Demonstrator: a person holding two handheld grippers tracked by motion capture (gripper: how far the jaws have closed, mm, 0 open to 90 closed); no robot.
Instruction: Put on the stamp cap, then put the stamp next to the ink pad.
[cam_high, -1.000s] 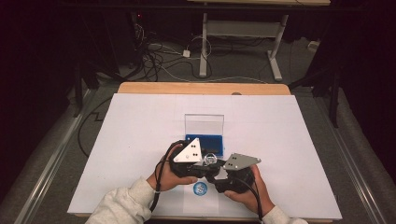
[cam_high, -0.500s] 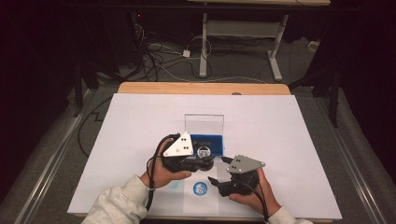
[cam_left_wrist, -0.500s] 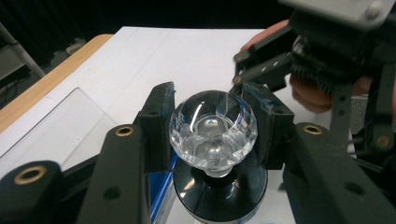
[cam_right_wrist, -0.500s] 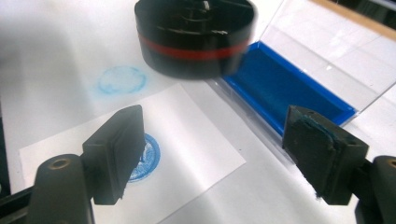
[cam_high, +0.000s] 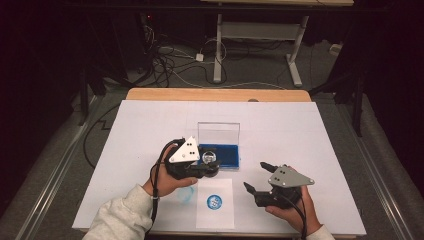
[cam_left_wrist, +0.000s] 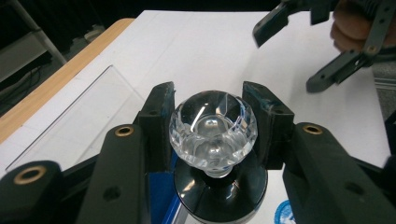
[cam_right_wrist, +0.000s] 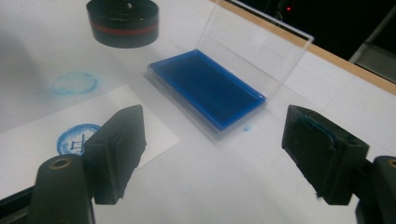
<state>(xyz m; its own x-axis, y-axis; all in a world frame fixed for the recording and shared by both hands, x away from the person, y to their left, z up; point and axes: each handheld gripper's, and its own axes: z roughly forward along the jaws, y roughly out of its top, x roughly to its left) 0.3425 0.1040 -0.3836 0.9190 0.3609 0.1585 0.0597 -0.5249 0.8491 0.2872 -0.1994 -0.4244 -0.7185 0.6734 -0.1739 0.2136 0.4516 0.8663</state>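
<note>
A stamp with a faceted clear knob (cam_left_wrist: 213, 128) and a round black base is clamped by the knob between the pads of my left gripper (cam_left_wrist: 213, 100). In the high view the stamp (cam_high: 210, 156) hangs at the left end of the blue ink pad (cam_high: 227, 156). From the right gripper view its black base (cam_right_wrist: 123, 21) shows lifted off the table. My right gripper (cam_high: 254, 175) is off to the right of the pad; its jaws have just been opening and nothing is between them (cam_right_wrist: 215, 154). A white paper (cam_high: 215, 215) near the front edge bears a round blue imprint (cam_high: 215, 201).
The ink pad's clear lid (cam_high: 218, 132) stands upright behind the pad. A faint blue ring smudge (cam_high: 184, 194) marks the white table cover left of the paper. The wooden table edge (cam_high: 215, 94) runs along the far side. Dark floor with cables lies beyond.
The right gripper has opened and drawn away to the right from the stamp. The left gripper, still holding the stamp, has shifted slightly toward the pad.
</note>
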